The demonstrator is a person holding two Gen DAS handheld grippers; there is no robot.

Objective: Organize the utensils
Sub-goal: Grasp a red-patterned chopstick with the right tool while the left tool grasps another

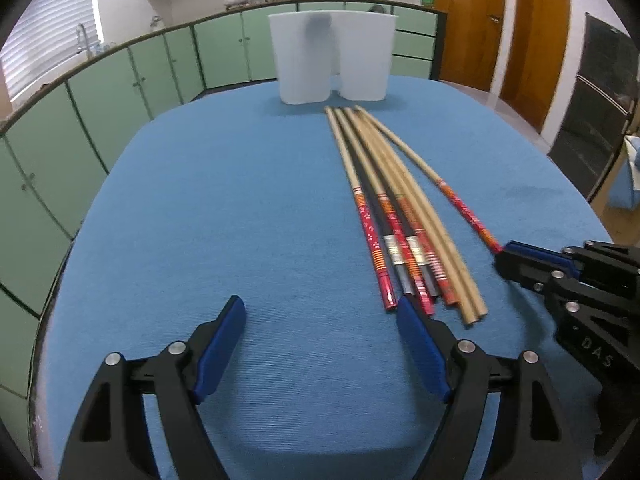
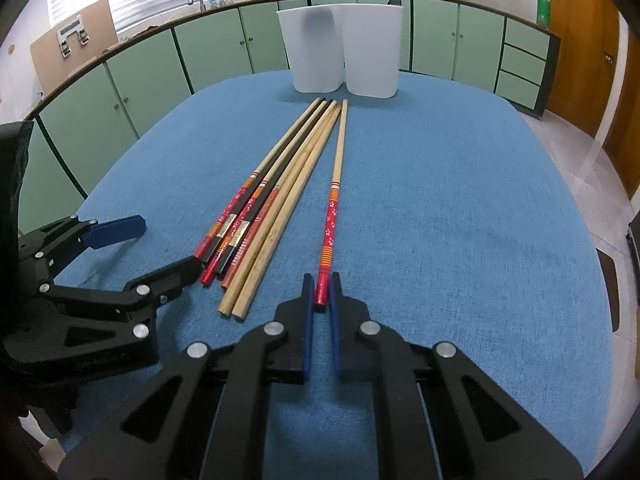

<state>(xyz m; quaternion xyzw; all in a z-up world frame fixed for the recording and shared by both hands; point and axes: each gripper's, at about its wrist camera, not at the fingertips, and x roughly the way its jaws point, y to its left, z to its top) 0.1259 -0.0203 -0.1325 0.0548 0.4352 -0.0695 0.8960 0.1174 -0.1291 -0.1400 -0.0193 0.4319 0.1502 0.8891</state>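
Several chopsticks [image 1: 404, 216] lie bunched on the blue tablecloth [image 1: 224, 208], some plain wood, some with red patterned handles, one black. A single red-handled chopstick [image 2: 334, 200] lies apart to their right, and my right gripper [image 2: 321, 292] is shut on its near end. That chopstick [image 1: 460, 200] and the right gripper [image 1: 505, 255] also show in the left wrist view. My left gripper [image 1: 320, 312] stands open over bare cloth, its right finger [image 1: 420, 344] beside the bundle's near ends. A white two-compartment holder [image 2: 344, 48] stands at the table's far end.
The table edge [image 1: 96, 184] curves off on the left, with green cabinets [image 1: 120, 92] beyond. Wooden doors [image 1: 500, 24] and a dark oven [image 1: 600, 112] stand to the right. Bare cloth [image 2: 460, 200] spreads right of the single chopstick.
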